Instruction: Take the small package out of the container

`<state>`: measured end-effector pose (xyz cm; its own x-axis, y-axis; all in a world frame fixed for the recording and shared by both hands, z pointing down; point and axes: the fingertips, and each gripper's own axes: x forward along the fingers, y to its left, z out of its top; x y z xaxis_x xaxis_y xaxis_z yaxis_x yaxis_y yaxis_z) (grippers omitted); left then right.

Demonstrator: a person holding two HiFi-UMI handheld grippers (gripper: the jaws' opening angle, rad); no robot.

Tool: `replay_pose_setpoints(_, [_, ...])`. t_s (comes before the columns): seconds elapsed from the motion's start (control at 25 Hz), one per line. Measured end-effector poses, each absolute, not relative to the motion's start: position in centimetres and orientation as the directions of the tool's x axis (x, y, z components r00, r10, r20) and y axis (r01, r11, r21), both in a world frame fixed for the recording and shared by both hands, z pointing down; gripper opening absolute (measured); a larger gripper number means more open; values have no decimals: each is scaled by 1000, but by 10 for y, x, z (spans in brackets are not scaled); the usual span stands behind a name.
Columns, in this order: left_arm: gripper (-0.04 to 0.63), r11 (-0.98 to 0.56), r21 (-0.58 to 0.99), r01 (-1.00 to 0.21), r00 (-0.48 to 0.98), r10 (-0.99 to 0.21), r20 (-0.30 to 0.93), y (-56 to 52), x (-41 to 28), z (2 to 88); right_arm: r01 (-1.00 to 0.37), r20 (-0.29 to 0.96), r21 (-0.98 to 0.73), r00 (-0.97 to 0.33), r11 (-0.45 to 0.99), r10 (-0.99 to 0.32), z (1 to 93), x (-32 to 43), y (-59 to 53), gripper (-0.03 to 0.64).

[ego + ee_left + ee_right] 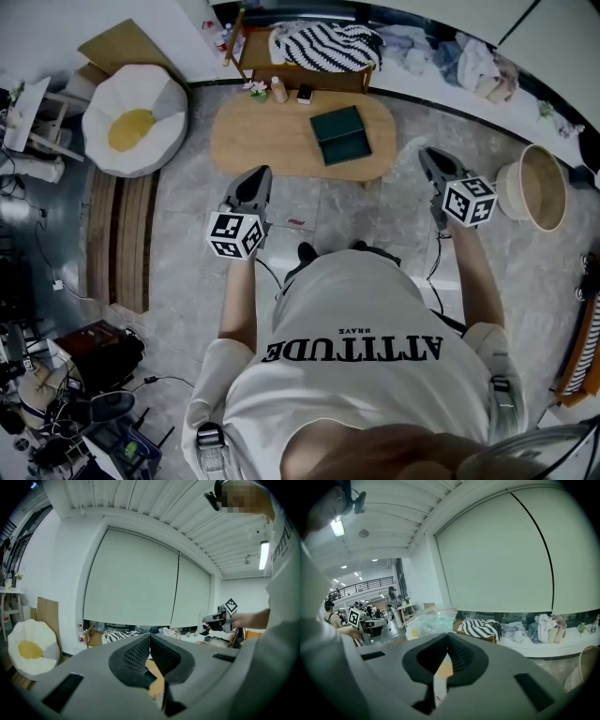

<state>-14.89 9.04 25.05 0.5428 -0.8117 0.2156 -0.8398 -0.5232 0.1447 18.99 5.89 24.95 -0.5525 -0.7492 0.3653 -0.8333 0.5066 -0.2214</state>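
A dark green box [340, 134] lies with its lid down on the oval wooden table [258, 141]; no small package shows. Both grippers hang in the air on the near side of the table, pointing towards it. My left gripper [258, 175] is off the table's near left edge, its jaws closed tip to tip [150, 635] with nothing between them. My right gripper [427, 155] is off the table's right end, shut and empty [448, 635]. Each gripper appears small in the other's view: the right gripper [213, 618] and the left gripper [370, 623].
A small bottle [278, 91] and a dark item [305, 94] stand at the table's far edge. Behind is a bench with a striped cushion [323, 45]. An egg-shaped seat [134, 117] is at the left, a round basket [536, 187] at the right, and wooden slats [117, 239] lie on the floor.
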Motion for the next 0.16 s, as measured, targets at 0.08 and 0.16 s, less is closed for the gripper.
replay_pose_setpoints(0.08, [21, -525, 143, -839, 544, -811, 214, 90, -148, 251, -835, 364, -222, -550, 503, -751, 251, 191, 59, 20])
replay_pose_setpoints(0.16, [21, -527, 140, -838, 546, -810, 213, 90, -148, 252, -836, 363, -224, -549, 501, -753, 252, 191, 60, 20])
